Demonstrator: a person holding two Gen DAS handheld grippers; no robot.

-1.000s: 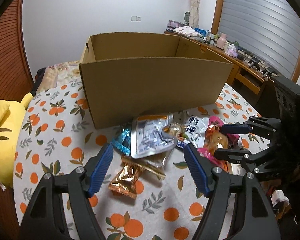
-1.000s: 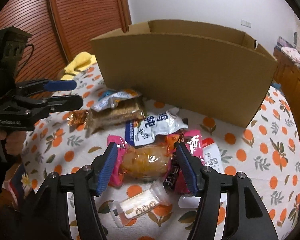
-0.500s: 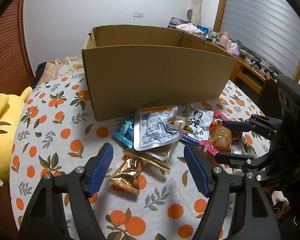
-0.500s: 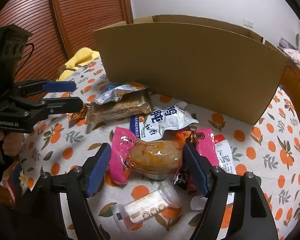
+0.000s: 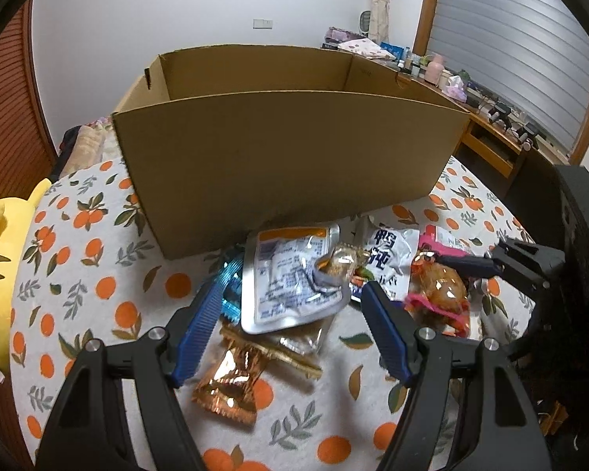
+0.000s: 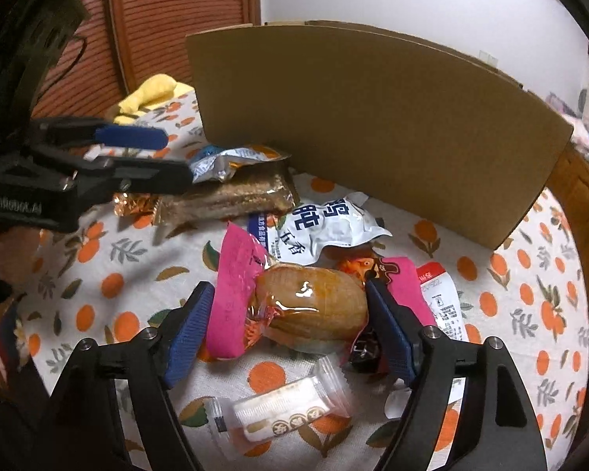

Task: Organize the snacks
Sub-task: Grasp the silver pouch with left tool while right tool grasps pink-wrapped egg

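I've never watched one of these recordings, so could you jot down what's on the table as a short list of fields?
Container: cardboard box, open-topped, behind the snacks
Surface: tablecloth printed with oranges
Left gripper: open above silver pouch and gold wrapper
Right gripper: jaws just closing in on the pink-ended bun pack; grip not clear
Other snacks: white pouch, clear-wrapped biscuit

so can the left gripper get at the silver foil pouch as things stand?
Probably yes. The left gripper is open with the silver foil pouch lying on top of the snack pile between its fingers, nothing over it. A small gold-wrapped candy rests on its right edge and might come along.
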